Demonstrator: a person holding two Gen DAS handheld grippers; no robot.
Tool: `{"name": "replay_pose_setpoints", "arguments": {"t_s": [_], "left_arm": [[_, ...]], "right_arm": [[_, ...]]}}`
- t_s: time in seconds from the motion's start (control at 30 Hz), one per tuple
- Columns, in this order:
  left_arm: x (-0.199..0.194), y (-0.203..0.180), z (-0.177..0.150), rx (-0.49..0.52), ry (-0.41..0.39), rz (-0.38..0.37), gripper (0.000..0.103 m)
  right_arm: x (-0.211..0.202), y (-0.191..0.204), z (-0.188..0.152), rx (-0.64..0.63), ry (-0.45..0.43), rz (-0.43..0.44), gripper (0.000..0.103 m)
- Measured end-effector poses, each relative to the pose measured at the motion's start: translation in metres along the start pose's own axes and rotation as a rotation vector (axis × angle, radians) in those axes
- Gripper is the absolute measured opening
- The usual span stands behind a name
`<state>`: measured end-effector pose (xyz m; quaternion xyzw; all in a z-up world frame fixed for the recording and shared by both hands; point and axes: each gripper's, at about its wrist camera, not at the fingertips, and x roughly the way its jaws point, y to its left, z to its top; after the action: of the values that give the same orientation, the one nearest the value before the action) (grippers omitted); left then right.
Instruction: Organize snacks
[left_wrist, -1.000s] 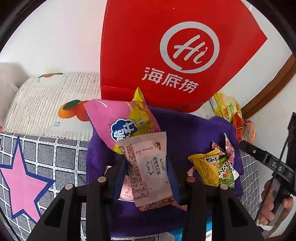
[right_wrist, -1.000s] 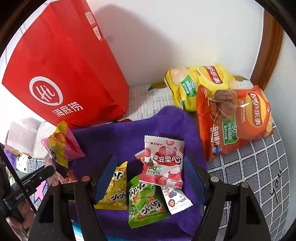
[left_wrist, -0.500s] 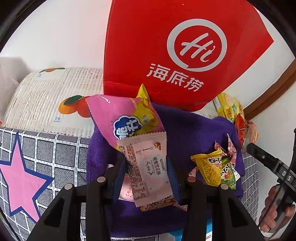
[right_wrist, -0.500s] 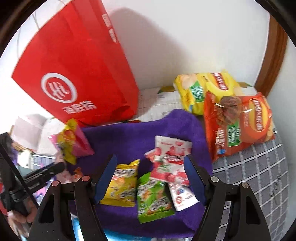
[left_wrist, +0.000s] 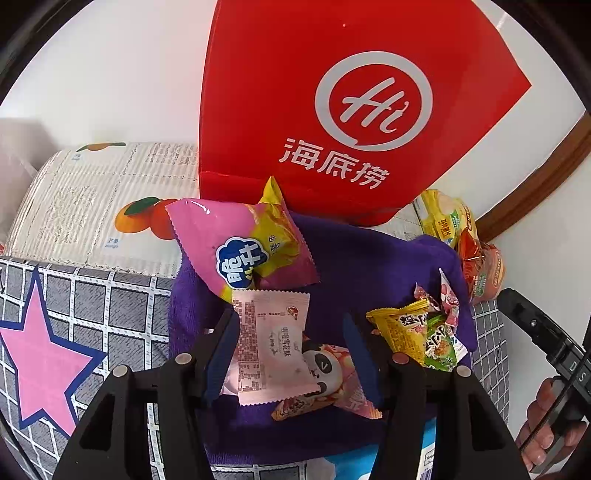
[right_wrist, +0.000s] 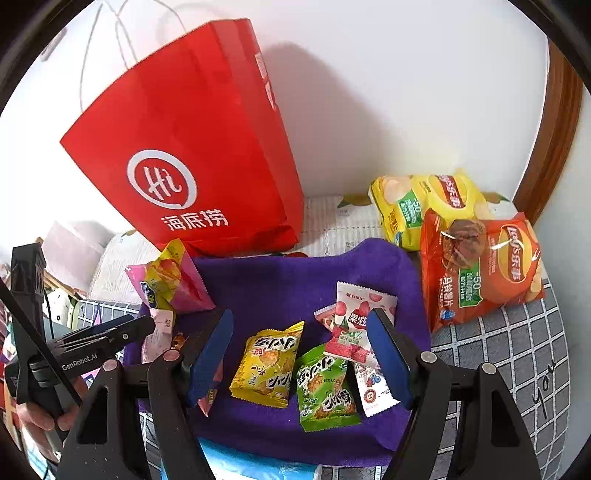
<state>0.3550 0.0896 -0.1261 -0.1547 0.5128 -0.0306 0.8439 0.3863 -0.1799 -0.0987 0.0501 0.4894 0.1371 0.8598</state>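
Note:
Small snack packets lie on a purple cloth (left_wrist: 362, 258) (right_wrist: 280, 280) in front of a red paper bag (left_wrist: 332, 99) (right_wrist: 207, 162). My left gripper (left_wrist: 288, 354) is open; a pale pink packet (left_wrist: 273, 347) lies between its fingers, over a panda packet (left_wrist: 328, 373), below a pink-and-yellow bag (left_wrist: 240, 247). My right gripper (right_wrist: 301, 358) is open above a yellow packet (right_wrist: 269, 365), a green packet (right_wrist: 325, 391) and a red-and-white packet (right_wrist: 354, 325).
Two large chip bags, yellow (right_wrist: 424, 203) and orange (right_wrist: 484, 266), lie at the right by a wooden frame (right_wrist: 554, 129). A fruit-print mat (left_wrist: 92, 199) and a grey checked cover with a pink star (left_wrist: 48, 354) lie to the left. White wall behind.
My left gripper has opened and let go of the pale pink packet, which now lies on the panda packet. My right gripper has pulled back and up a little.

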Motion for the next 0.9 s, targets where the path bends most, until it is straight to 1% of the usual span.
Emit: {"name": "replay_pose_setpoints", "arguments": {"t_s": [0.17, 0.37, 0.43, 0.57, 0.63, 0.67, 0.77, 0.9], "left_arm": [[-0.012, -0.005, 0.000, 0.015, -0.022, 0.022, 0.056], [-0.033, -0.009, 0.000, 0.030, -0.066, 0.021, 0.057], [-0.041, -0.010, -0.001, 0.034, -0.083, 0.027, 0.061], [-0.058, -0.016, -0.004, 0.050, -0.114, -0.001, 0.062], [-0.067, -0.021, -0.007, 0.061, -0.134, -0.012, 0.062], [-0.071, -0.024, -0.009, 0.071, -0.143, -0.017, 0.062], [-0.086, -0.036, -0.015, 0.103, -0.170, -0.036, 0.062], [-0.109, -0.048, -0.031, 0.138, -0.209, -0.052, 0.062]], "right_arm": [[-0.017, 0.011, -0.003, -0.027, -0.049, -0.007, 0.074], [-0.048, 0.028, -0.014, -0.061, -0.142, -0.026, 0.074], [-0.055, 0.034, -0.025, -0.073, -0.145, -0.026, 0.068], [-0.063, 0.037, -0.055, -0.083, -0.105, -0.021, 0.061], [-0.067, 0.035, -0.077, -0.067, -0.068, -0.023, 0.055], [-0.068, 0.035, -0.084, -0.066, -0.056, -0.024, 0.054], [-0.070, 0.034, -0.121, -0.049, -0.003, 0.001, 0.054], [-0.066, 0.042, -0.165, -0.067, 0.064, 0.016, 0.055]]}}
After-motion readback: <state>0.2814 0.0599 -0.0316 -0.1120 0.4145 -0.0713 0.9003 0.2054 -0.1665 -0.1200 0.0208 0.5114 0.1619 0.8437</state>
